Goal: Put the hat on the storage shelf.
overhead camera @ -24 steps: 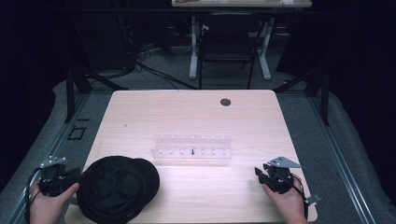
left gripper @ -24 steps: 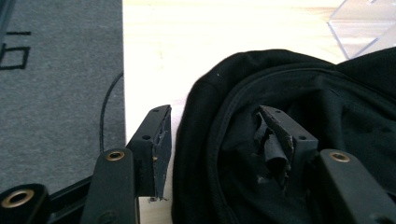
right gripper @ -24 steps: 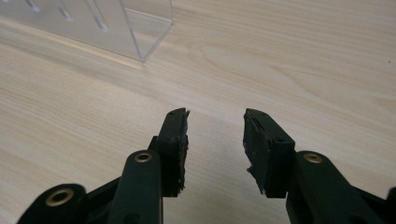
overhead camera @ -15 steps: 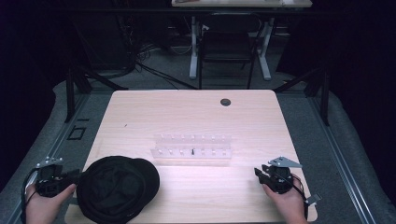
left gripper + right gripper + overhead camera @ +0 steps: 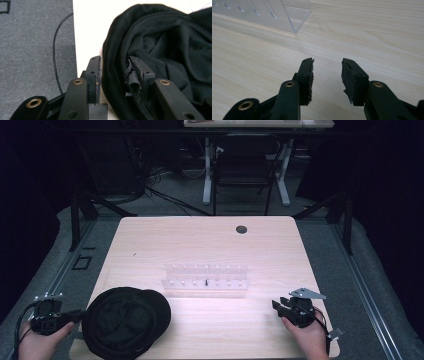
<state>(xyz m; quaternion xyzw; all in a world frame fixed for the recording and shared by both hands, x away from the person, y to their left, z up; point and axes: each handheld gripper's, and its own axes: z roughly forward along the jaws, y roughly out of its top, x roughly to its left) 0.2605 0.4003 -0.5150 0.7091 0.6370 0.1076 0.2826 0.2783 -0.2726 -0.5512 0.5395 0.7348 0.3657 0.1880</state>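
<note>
A crumpled black fabric item (image 5: 125, 322) lies on the front left of the wooden table (image 5: 200, 240). My left gripper (image 5: 75, 315) sits just off the table's left edge, its tips at the fabric's rim. In the left gripper view the thick rim of the black fabric (image 5: 162, 50) lies between the jaws of the left gripper (image 5: 115, 62), which stand apart. My right gripper (image 5: 276, 304) rests at the front right, open over bare wood (image 5: 362, 37) with nothing between its jaws (image 5: 327, 62). A clear acrylic rack (image 5: 205, 277) stands mid-table, and its corner (image 5: 274, 15) shows ahead of the right gripper.
A dark round hole (image 5: 241, 229) sits in the table's far side. Grey floor matting (image 5: 32, 37) with a thin black cable (image 5: 55, 62) lies beside the table's left edge. A chair (image 5: 242, 170) and white table legs stand beyond the table.
My left hand and gripper have slid slightly left and toward the near edge beside the black fabric. The right gripper, the fabric and the rack have stayed put.
</note>
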